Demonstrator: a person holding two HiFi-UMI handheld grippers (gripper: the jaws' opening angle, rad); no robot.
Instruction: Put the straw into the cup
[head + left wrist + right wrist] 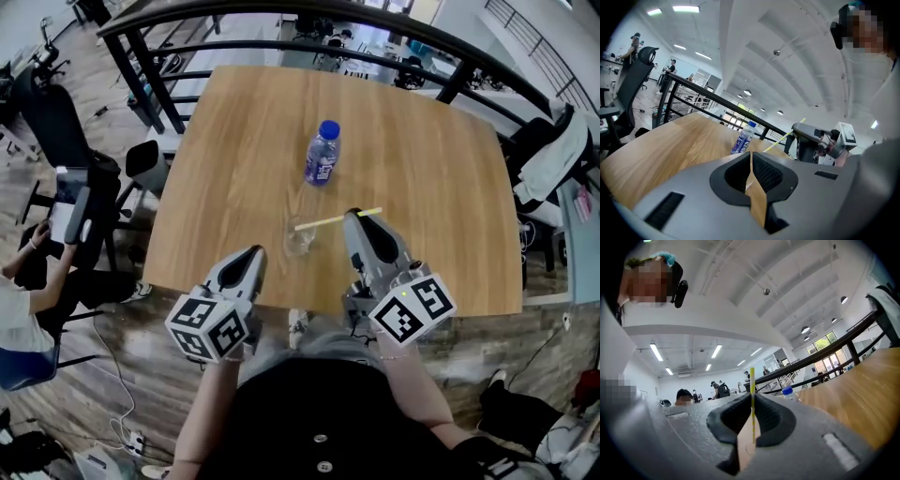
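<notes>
Head view: table (234, 122) with a bottle (322, 153) standing mid-top and a clear cup (300, 236) upright near the front edge. Right gripper (354, 217) sits just right of the cup and holds the straw (328, 221) crosswise, nearly level. The straw's free end reaches over or beside the cup rim; I cannot tell which. Left gripper (255, 253) is just left of the cup, apart from it.

Left gripper view: left gripper (751, 157) has its jaws pressed together with nothing between them. Bottle (743, 138) ahead, and the right gripper (808, 138) with the straw (780, 139) off to the side.

Right gripper view: right gripper (752, 399) is clamped on the straw (752, 385), which stands up between the pads.

Progress: straw picked up and brought to the cup, but not in it. Left to do, by my reading: tip the end into the mouth, then release.
</notes>
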